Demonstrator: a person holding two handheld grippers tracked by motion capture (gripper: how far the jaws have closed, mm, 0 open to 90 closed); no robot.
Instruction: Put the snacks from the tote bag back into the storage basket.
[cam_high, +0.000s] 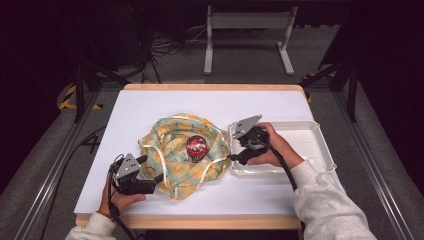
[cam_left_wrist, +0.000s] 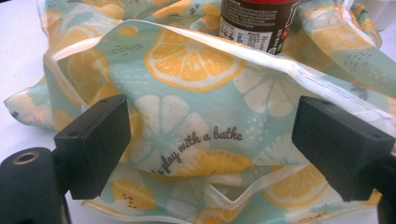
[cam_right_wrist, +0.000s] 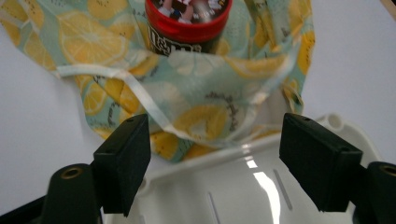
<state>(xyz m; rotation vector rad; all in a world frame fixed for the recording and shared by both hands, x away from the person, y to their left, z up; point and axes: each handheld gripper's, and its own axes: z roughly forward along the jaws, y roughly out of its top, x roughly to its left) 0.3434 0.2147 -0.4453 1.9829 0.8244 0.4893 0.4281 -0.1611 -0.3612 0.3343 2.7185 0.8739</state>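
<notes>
A pale green cloth bag printed with lemon slices lies crumpled on the white table. A dark jar with a red lid stands upright in its folds. My left gripper is open at the bag's front left edge, its jaws on either side of the fabric without pinching it. My right gripper is open over the left rim of a white tray, facing the bag's right edge and the jar.
The white tray sits at the table's right side with its left rim under the bag's edge. A wooden edge frames the table. Beyond it on the floor stand a grey metal frame and cables.
</notes>
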